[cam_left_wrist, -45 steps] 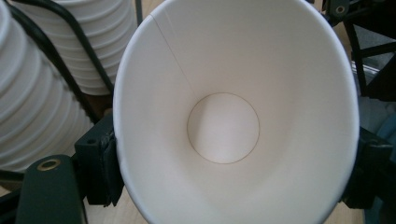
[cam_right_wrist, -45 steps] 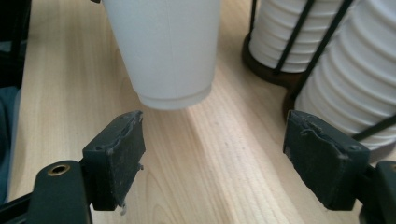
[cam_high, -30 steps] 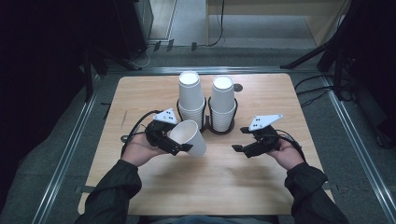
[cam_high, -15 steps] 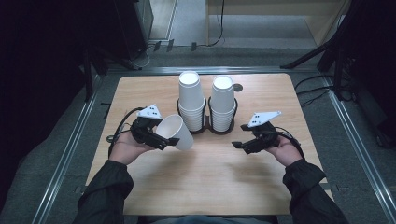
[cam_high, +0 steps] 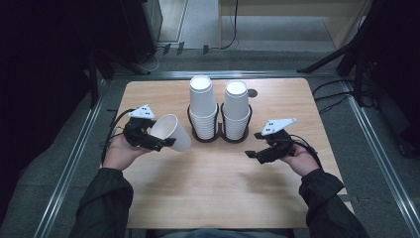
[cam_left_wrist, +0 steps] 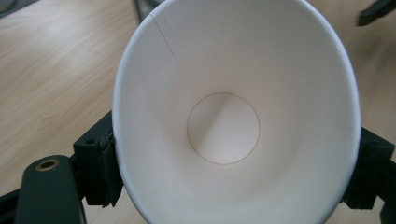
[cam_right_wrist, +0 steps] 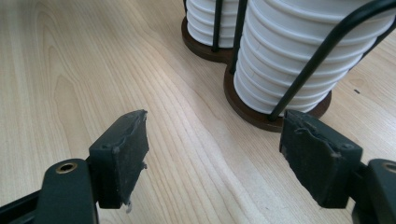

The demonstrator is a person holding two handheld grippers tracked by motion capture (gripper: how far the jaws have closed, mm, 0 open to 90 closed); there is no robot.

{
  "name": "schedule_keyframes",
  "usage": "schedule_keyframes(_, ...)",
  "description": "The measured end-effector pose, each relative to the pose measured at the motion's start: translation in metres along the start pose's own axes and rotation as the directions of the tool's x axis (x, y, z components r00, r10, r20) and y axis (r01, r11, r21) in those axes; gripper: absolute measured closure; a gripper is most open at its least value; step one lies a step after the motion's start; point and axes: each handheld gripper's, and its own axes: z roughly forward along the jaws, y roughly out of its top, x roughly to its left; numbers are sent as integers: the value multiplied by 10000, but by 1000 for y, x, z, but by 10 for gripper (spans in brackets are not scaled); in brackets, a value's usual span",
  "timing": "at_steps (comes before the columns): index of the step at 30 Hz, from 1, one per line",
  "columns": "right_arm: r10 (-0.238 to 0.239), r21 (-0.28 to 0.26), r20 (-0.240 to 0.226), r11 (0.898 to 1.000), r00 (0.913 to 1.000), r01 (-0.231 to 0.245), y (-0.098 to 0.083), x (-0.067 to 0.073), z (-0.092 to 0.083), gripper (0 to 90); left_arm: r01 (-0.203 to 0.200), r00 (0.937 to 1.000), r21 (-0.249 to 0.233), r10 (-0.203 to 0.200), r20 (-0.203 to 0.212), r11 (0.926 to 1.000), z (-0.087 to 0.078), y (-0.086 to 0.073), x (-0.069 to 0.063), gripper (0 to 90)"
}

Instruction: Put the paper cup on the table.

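My left gripper (cam_high: 167, 138) is shut on a single white paper cup (cam_high: 173, 130), held on its side above the table's left part. In the left gripper view the cup (cam_left_wrist: 224, 126) shows its open mouth and round bottom, with a black pad (cam_left_wrist: 100, 168) pressing on each side of its wall. My right gripper (cam_high: 253, 145) hovers low over the table at the right, jaws open with nothing between them (cam_right_wrist: 215, 158). Two tall stacks of white cups (cam_high: 203, 106) (cam_high: 236, 109) stand in a black wire holder (cam_high: 219, 136) at the table's middle back.
The wooden table (cam_high: 213, 193) has bare surface in front of the holder. In the right gripper view the nearer cup stack (cam_right_wrist: 299, 51) and the holder's brown base (cam_right_wrist: 252, 114) stand just beyond the jaws. Metal rails (cam_high: 69, 163) run along the table's sides.
My left hand has carried the cup to the left, away from the left stack. The right hand has stayed where it was.
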Motion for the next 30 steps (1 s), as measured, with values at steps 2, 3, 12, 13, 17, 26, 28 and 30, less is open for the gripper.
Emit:
schedule_keyframes(2, 0, -60, -27, 10000, 10000, 0, 0, -1, 0, 236, 114, 9998, -76, -115, -150, 9999, -2, -2, 5, 145)
schedule_keyframes(3, 34, -68, 58, 10000, 10000, -33, -1, -2, -1, 236, 159, 9996, -105, -162, -216, 9998, -3, -2, 8, 145)
schedule_keyframes(12, 155, -127, 277, 9998, 9995, -152, -7, -6, -5, 237, 833, 9901, -142, -844, -1124, 9964, -7, -4, 32, 144)
schedule_keyframes(13, 166, -130, 289, 9998, 9994, -162, -8, -7, -5, 237, 913, 9895, -141, -923, -1112, 9957, -6, -5, 35, 143)
schedule_keyframes(17, 294, -33, 373, 9996, 9989, -293, -13, -9, -5, 237, 1205, 9862, -184, -1218, -1118, 9925, -3, -6, 48, 140)
schedule_keyframes(26, 367, -8, 368, 9993, 9986, -367, -17, -10, -5, 237, 1352, 9785, 250, -1295, -1607, 9905, 9, -6, 65, 139)
schedule_keyframes(28, 317, 104, 381, 9994, 9988, -322, -17, -9, -4, 236, 1479, 9741, 208, -1420, -1763, 9888, 10, -8, 69, 139)
schedule_keyframes(30, 241, 200, 395, 9995, 9989, -249, -18, -8, -3, 236, 1537, 9707, 251, -1461, -1909, 9878, 12, -11, 73, 139)
